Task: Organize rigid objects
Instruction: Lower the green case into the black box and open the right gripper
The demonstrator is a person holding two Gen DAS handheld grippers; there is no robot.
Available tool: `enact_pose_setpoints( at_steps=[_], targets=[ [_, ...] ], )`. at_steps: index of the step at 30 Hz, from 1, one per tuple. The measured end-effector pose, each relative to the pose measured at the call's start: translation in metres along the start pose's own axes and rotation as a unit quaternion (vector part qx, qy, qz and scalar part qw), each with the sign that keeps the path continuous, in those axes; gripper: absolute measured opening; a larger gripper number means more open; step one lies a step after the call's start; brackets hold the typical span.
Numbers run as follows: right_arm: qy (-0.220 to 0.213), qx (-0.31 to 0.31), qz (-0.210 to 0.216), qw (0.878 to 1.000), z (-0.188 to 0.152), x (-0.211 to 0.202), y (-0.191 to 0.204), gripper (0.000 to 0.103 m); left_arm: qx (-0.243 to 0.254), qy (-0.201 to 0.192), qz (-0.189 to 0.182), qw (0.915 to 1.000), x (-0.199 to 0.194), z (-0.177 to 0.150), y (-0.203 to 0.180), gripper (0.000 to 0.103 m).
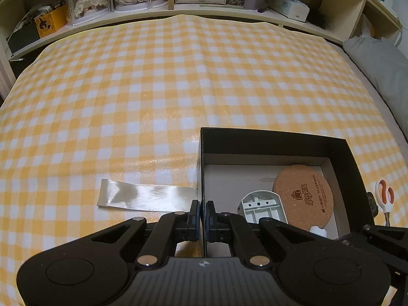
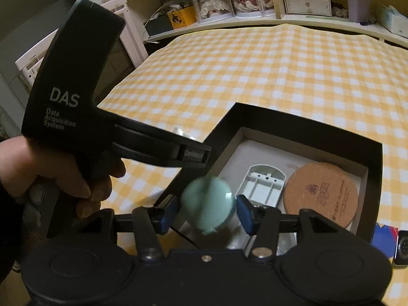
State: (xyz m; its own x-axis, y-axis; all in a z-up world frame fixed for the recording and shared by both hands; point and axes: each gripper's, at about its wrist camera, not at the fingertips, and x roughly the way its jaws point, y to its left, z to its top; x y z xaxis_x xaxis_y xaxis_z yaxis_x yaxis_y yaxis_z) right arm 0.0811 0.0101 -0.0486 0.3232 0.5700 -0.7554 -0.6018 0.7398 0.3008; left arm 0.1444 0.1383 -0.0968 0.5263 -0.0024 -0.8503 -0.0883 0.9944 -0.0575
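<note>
A black open box [image 1: 275,137] sits on the yellow checked cloth; it also shows in the right wrist view [image 2: 306,125]. Inside lie a round cork coaster [image 1: 303,196] [image 2: 321,193] and a white plastic bracket [image 1: 262,207] [image 2: 262,183]. My left gripper [image 1: 203,220] is shut on the box's left wall. My right gripper [image 2: 207,213] hangs over the box's near left corner with its jaws open. A blurred pale green rounded object [image 2: 207,204] sits between the jaws with a gap on each side. The left gripper's body [image 2: 76,107] and the hand fill the left of the right wrist view.
A strip of shiny tape [image 1: 145,196] lies on the cloth left of the box. Orange-handled scissors [image 1: 385,196] lie right of it. A smartwatch [image 2: 403,247] and a blue-red item [image 2: 383,237] lie at the right. Cluttered shelves [image 1: 204,10] run along the back.
</note>
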Motion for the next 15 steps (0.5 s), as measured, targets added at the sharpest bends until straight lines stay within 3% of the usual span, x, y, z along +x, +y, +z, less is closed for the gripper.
enact_pose_setpoints(
  at_steps=[2, 15],
  targets=[
    [-0.002, 0.005, -0.005, 1.000, -0.001, -0.003, -0.002, 0.059, -0.002, 0.003, -0.001, 1.0000, 0.001, 0.000, 0.001, 0.004],
    [-0.007, 0.011, -0.008, 1.000, -0.001, -0.016, 0.007, 0.061, -0.020, 0.004, 0.000, 0.9998, 0.005, -0.001, 0.004, 0.004]
  ],
)
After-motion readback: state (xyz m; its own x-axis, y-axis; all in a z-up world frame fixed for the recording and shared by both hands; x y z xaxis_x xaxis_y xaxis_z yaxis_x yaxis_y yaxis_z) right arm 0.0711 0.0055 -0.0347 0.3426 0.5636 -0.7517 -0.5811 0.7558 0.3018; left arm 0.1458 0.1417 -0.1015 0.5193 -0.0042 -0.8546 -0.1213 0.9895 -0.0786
